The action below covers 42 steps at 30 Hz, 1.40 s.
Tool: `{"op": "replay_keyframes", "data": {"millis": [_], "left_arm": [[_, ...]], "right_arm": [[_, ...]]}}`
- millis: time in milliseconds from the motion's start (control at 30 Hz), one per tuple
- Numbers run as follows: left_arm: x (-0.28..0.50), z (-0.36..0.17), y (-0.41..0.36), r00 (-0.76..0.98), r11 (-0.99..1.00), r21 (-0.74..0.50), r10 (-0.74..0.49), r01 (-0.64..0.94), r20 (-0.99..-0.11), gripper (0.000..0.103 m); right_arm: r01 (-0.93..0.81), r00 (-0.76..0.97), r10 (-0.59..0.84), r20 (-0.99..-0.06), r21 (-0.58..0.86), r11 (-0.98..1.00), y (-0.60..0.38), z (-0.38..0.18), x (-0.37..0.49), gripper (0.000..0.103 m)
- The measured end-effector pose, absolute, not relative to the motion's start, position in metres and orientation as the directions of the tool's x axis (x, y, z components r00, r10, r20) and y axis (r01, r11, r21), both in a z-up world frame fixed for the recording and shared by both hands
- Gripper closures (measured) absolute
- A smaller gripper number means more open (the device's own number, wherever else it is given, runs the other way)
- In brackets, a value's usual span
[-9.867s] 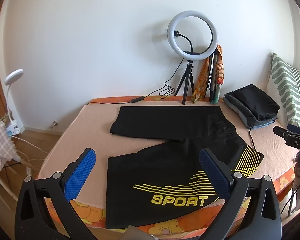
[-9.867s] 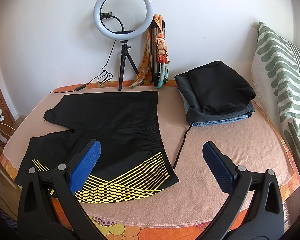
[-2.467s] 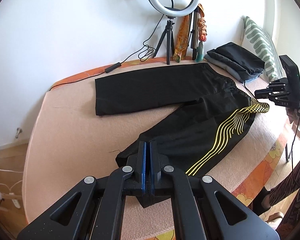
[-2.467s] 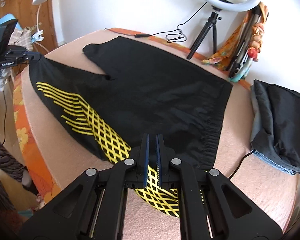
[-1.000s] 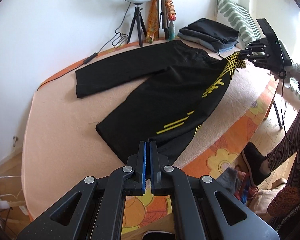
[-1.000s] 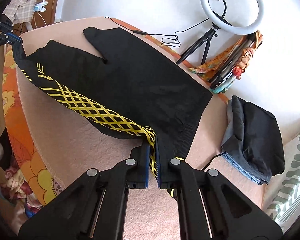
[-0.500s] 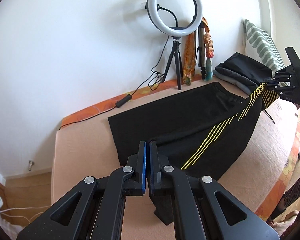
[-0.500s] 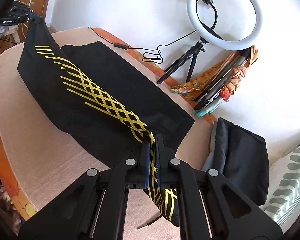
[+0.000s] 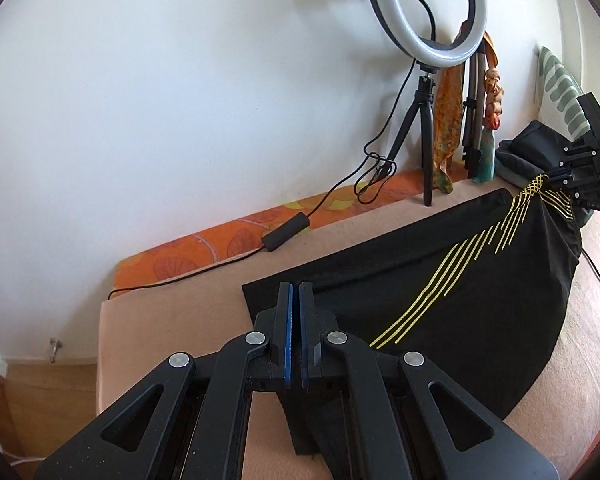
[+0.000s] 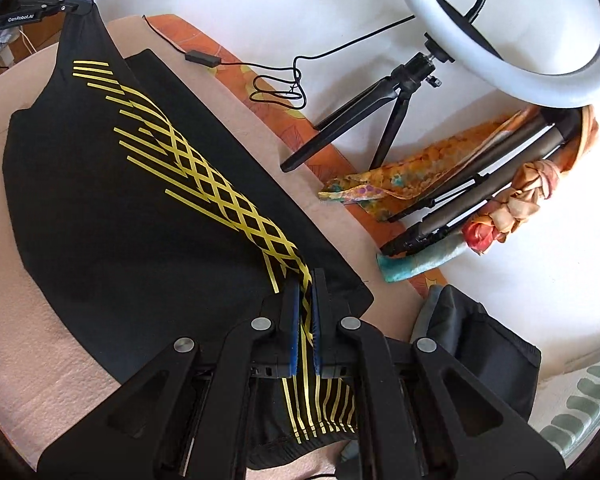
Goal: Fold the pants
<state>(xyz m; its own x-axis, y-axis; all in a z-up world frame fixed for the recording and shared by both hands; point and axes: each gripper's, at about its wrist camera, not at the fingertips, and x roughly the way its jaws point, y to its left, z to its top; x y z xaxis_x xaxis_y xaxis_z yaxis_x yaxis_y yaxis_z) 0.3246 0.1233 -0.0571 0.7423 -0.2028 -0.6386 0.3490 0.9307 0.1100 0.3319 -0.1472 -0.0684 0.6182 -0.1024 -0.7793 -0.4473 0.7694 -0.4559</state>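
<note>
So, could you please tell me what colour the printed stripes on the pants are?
Yellow, crossing into a lattice on the black pants; the right wrist view shows it best.

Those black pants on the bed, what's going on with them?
A person is folding the black pants on the bed with two handheld tongs. The left tongs are shut on the leg end, the right tongs on the waist end with the yellow stripes. One leg is held up over the other, which lies flat by the wall.
</note>
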Motion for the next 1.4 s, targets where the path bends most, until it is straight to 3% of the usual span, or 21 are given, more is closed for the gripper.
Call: {"op": "replay_keyframes", "data": {"millis": [467, 533, 600, 667, 833, 967, 1000, 1133, 1233, 1400], "left_arm": [[0.419, -0.122, 0.107, 0.689, 0.921, 0.233, -0.051, 0.312, -0.723, 0.102], [0.428, -0.129, 0.107, 0.685, 0.922, 0.244, -0.03, 0.299, -0.728, 0.103], [0.432, -0.132, 0.107, 0.684, 0.926, 0.241, -0.025, 0.291, -0.729, 0.103], [0.432, -0.133, 0.109, 0.691, 0.93, 0.244, -0.015, 0.275, -0.723, 0.103], [0.422, -0.123, 0.123, 0.704, 0.944, 0.224, -0.013, 0.244, -0.71, 0.103], [0.404, -0.102, 0.142, 0.705, 0.968, 0.101, -0.092, 0.228, -0.703, 0.101], [0.396, -0.098, 0.144, 0.702, 0.968, 0.09, -0.105, 0.235, -0.704, 0.096], [0.361, -0.092, 0.15, 0.659, 0.96, 0.028, -0.168, 0.277, -0.733, 0.079], [0.335, -0.095, 0.152, 0.63, 0.958, 0.012, -0.179, 0.286, -0.756, 0.079], [0.303, -0.111, 0.156, 0.546, 0.947, -0.151, -0.29, 0.285, -0.786, 0.079]], "right_arm": [[-0.493, 0.517, -0.137, -0.845, -0.425, 0.759, -0.155, -0.135, 0.421, 0.098], [-0.479, 0.505, -0.145, -0.851, -0.416, 0.773, -0.161, -0.141, 0.427, 0.092], [-0.437, 0.514, -0.185, -0.838, -0.441, 0.784, -0.172, -0.144, 0.432, 0.06], [-0.387, 0.541, -0.214, -0.814, -0.467, 0.796, -0.185, -0.139, 0.431, 0.048], [-0.213, 0.587, -0.178, -0.79, -0.363, 0.907, -0.233, -0.106, 0.414, 0.047], [-0.127, 0.623, -0.077, -0.778, -0.197, 0.972, -0.257, -0.086, 0.374, 0.045], [-0.118, 0.632, -0.05, -0.773, -0.16, 0.98, -0.257, -0.084, 0.361, 0.043], [-0.149, 0.645, 0.04, -0.763, -0.075, 0.986, -0.244, -0.081, 0.311, 0.043], [-0.196, 0.631, 0.103, -0.769, -0.03, 0.98, -0.222, -0.084, 0.278, 0.043], [-0.26, 0.567, 0.248, -0.785, 0.115, 0.959, -0.186, -0.093, 0.246, 0.043]]}}
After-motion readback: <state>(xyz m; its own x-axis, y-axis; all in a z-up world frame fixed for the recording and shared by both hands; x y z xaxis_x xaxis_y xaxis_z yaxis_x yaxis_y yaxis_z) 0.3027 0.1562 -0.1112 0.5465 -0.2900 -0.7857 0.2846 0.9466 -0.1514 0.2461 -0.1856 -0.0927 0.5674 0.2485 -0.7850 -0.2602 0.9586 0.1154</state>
